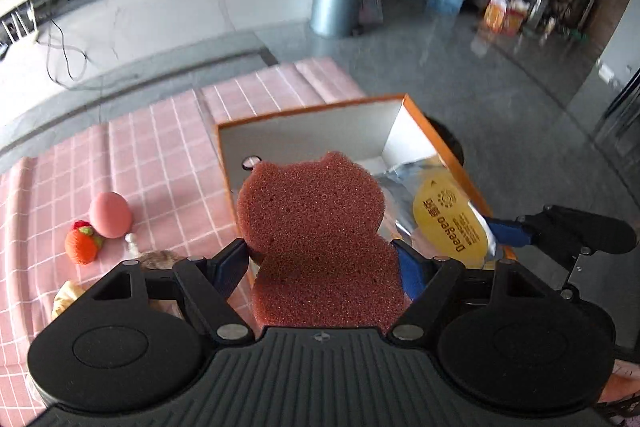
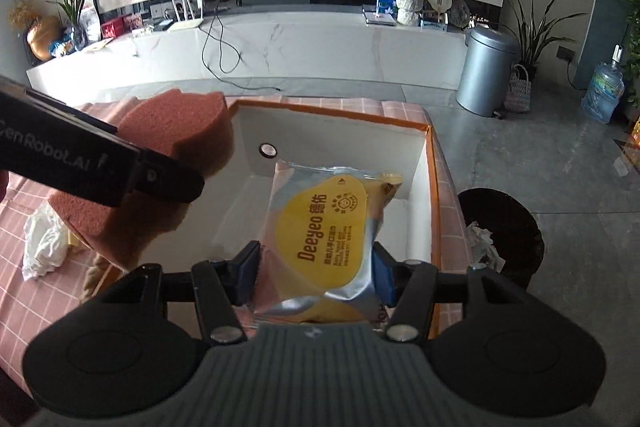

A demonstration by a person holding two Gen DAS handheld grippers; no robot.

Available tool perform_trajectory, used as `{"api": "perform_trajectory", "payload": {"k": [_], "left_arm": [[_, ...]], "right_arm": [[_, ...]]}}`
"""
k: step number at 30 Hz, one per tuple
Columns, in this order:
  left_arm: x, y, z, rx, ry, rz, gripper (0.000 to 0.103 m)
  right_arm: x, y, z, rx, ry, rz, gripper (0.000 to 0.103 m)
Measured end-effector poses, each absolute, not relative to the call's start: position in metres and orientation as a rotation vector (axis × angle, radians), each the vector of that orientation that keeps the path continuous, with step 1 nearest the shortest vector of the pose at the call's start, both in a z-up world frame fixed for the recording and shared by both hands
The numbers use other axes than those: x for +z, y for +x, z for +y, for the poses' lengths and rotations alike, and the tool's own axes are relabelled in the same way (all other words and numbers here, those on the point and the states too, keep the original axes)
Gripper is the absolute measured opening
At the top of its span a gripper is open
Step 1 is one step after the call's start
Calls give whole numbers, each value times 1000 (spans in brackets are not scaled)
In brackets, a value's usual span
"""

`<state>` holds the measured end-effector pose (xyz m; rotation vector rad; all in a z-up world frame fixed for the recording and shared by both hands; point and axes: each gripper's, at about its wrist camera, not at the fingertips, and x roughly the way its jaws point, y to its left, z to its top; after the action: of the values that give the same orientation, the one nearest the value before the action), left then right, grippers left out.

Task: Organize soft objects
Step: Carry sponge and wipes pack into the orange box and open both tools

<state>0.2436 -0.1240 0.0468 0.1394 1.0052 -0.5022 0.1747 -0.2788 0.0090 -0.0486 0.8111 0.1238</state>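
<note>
A pink checked cloth [image 1: 132, 155] covers the table under both grippers. On it, right ahead of the jaws, sits a big box [image 2: 434, 187] with an orange rim and white walls inside. Past the table, beyond the box, are a long white bench [image 2: 280, 47] and a grey bin [image 2: 486, 71]. A round black basket [image 2: 516, 227] stands on the floor just right of the box, with crumpled paper in it.

The left gripper [image 1: 324, 263] holds a brown bear-shaped sponge [image 1: 316, 223]. Its jaws are wide and press on the sponge's waist from both sides. The bear's head sticks out past the jaws, over the near left edge of the box. In the right wrist view the sponge [image 2: 180, 135] hangs at the box's left wall, beside the other gripper's load.

The right gripper [image 2: 316, 275] holds a yellow and silver pack of wipes [image 2: 320, 227]. Its jaws are about half wide and squeeze the pack's near end. The pack reaches forward over the inside of the box.

Left of the left jaws, on the cloth, lie a pink egg-shaped puff [image 1: 109, 215] and a small knitted strawberry [image 1: 82, 245], touching each other. A crumpled white tissue [image 2: 42, 247] lies on the cloth left of the right jaws.
</note>
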Motion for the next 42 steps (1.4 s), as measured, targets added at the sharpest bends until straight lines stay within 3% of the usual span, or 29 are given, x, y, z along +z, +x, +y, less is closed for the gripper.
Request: {"api": "perform_trajectory", "payload": {"k": [18, 31, 33, 37, 42], "left_arm": [[-9, 283, -191, -406, 590, 1103, 95], [6, 291, -179, -425, 466, 1047, 100], [11, 292, -174, -428, 424, 1033, 98], [25, 293, -153, -421, 286, 1015, 85], [35, 287, -132, -393, 233, 972, 83]], "right_arm": [[-40, 239, -273, 212, -297, 960, 57], [-43, 249, -262, 198, -294, 1011, 57], [-44, 250, -262, 197, -280, 1026, 57], [-43, 259, -259, 195, -221, 1051, 57], [-49, 275, -255, 174, -123, 1094, 57]]}}
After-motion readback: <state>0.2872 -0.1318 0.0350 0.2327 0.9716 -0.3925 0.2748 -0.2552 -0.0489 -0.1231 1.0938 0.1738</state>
